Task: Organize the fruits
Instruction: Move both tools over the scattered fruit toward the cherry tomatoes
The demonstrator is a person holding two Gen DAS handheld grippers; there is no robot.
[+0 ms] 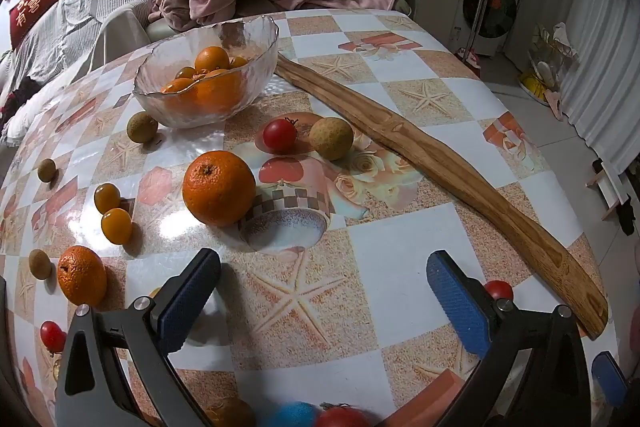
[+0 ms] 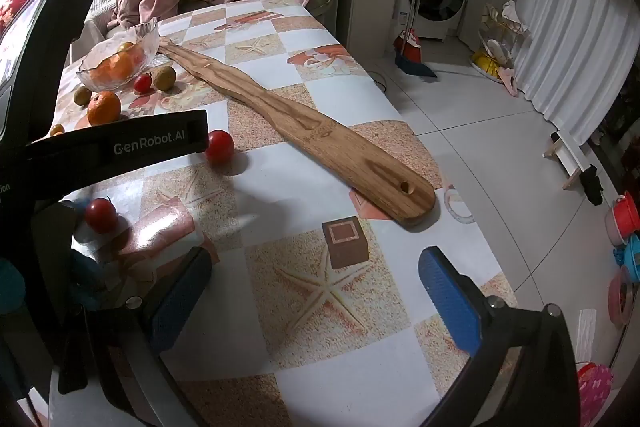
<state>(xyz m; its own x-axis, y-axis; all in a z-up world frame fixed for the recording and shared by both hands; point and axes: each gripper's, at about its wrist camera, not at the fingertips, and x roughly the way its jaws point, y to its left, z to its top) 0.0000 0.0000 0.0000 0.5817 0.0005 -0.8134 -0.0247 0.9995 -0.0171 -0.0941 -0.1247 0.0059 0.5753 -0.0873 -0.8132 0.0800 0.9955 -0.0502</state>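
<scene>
Hovering left tool (image 1: 320,291), fingers apart, big orange (image 1: 219,188) ahead, right tool (image 2: 316,291) likewise apart.

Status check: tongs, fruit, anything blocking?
Left tongs and right tongs open, empty. Glass bowl part-filled; big orange loose. Wooden board beside bowl.

My desk (image 1: 400,267) carries a glass bowl (image 1: 206,75), a long wooden board (image 1: 440,163), and scattered oranges (image 1: 219,188) and tomatoes (image 1: 280,135).
</scene>
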